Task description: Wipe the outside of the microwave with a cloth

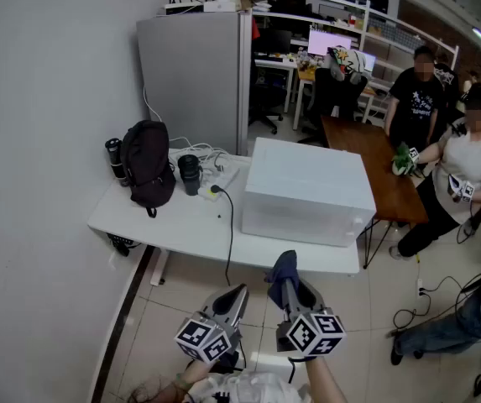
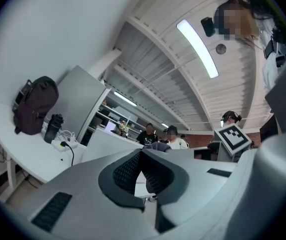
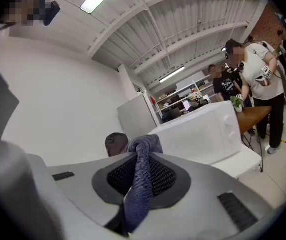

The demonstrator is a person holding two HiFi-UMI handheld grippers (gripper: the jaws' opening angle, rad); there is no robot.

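A white microwave (image 1: 307, 191) stands on the right part of a white table (image 1: 181, 225); the right gripper view shows the microwave (image 3: 202, 136) too. My right gripper (image 1: 289, 285) is held low in front of the table, shut on a dark blue cloth (image 1: 283, 269). That cloth (image 3: 142, 176) hangs folded between its jaws in the right gripper view. My left gripper (image 1: 236, 296) sits beside it to the left, jaws together, holding nothing. In its own view the left gripper (image 2: 142, 170) points up toward the ceiling, and the microwave (image 2: 108, 139) is partly visible.
On the table's left lie a black backpack (image 1: 148, 170), two dark bottles (image 1: 188, 175) and a power strip with cables (image 1: 215, 187). A grey cabinet (image 1: 194, 78) stands behind. Two people (image 1: 467, 166) sit at a brown table (image 1: 374, 162) on the right. Cables trail on the floor.
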